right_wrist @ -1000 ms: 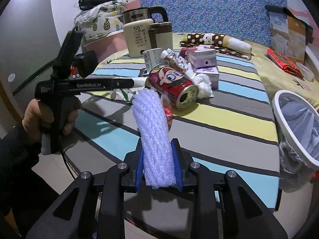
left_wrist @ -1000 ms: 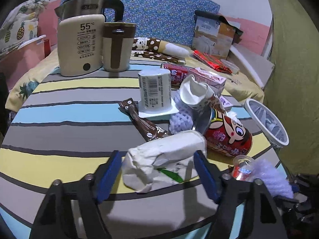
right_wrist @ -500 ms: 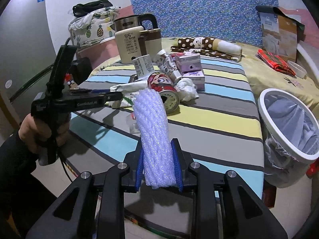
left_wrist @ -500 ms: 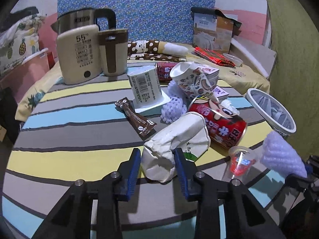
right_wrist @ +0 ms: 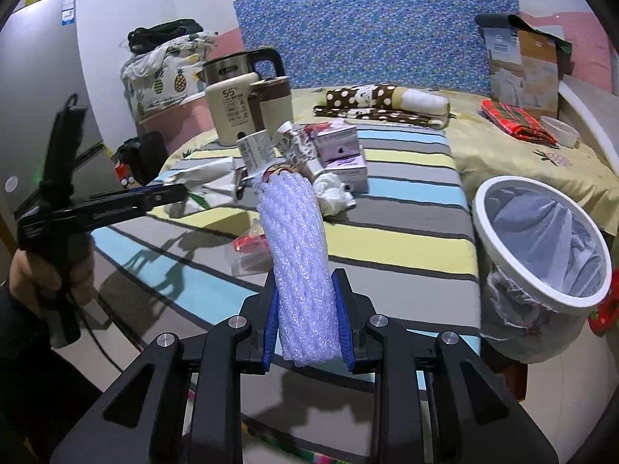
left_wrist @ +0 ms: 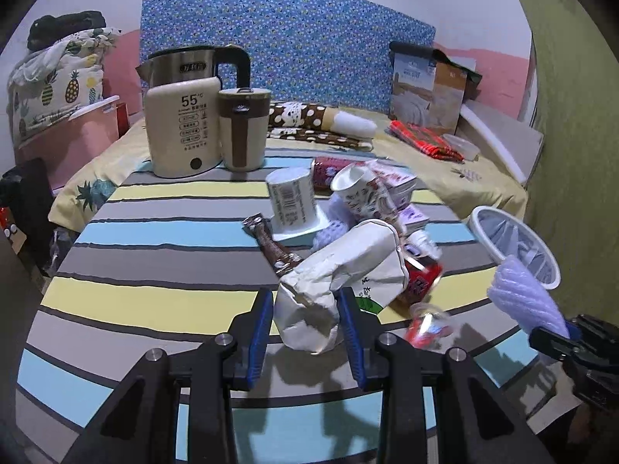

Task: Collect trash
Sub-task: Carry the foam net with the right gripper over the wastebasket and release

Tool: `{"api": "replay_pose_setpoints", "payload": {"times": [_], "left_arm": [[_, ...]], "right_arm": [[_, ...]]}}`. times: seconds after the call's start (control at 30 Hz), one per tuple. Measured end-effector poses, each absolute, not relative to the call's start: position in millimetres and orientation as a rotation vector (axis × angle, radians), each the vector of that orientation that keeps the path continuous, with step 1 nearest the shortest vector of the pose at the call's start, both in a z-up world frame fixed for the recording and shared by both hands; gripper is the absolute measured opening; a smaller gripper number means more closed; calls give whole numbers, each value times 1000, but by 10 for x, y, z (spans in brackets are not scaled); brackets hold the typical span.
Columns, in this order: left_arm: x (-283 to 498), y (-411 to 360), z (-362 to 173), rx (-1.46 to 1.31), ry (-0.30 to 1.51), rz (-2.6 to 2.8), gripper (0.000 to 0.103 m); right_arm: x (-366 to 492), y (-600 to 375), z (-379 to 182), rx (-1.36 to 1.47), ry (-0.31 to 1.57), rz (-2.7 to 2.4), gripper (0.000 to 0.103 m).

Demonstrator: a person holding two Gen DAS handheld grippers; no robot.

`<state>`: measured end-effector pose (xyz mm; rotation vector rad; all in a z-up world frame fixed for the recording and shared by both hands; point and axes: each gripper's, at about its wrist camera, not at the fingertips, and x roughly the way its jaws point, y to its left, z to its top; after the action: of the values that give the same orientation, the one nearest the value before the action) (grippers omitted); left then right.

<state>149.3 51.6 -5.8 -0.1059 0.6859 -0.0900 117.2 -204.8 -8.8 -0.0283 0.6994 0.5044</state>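
- Left tongs (left_wrist: 305, 319): blue pads pinch the crumpled lower end of a white paper bag (left_wrist: 340, 270); the bag is creased, matt and roughly cylindrical, with green print near its base, and it slants up and away over the striped surface (left_wrist: 154, 263).
- Right tongs (right_wrist: 307, 323): blue pads press on both sides of a foam net sleeve (right_wrist: 298, 259), a translucent white, knobbly mesh tube standing upright between them; in the left wrist view the same sleeve appears at the right edge.
- Trash bin (right_wrist: 541, 247): round, white-rimmed, lined with a thin translucent bag, standing just beside the right edge of the surface.
- Remaining trash, clustered mid-surface beyond the paper bag: a red printed can (left_wrist: 419, 278) lying on its side, partly hidden by the bag; a small clear plastic cup (left_wrist: 425, 321) with red inside, blurred; a brown wrapper (left_wrist: 274, 247), long and glossy; an inverted white yoghurt tub (left_wrist: 292, 201) with a barcode; a crushed paper cup (left_wrist: 359, 193); pale purple cartons (right_wrist: 342, 154).
- Rear of the surface: a cream kettle (left_wrist: 182, 116) marked "55" and a beige tumbler (left_wrist: 243, 127) with a brown band, touching.
- A hand (right_wrist: 42, 270) in a dark sleeve grips the left tool's handle.
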Motion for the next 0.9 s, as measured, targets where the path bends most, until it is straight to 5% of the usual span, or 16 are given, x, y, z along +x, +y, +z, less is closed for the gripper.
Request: {"api": "replay_pose_setpoints", "payload": {"times": [0.9], "left_arm": [[2113,-1235,75,-59,693,-379,35]], "right_arm": [[1586,-3183,-74,95,716,197,28]]}}
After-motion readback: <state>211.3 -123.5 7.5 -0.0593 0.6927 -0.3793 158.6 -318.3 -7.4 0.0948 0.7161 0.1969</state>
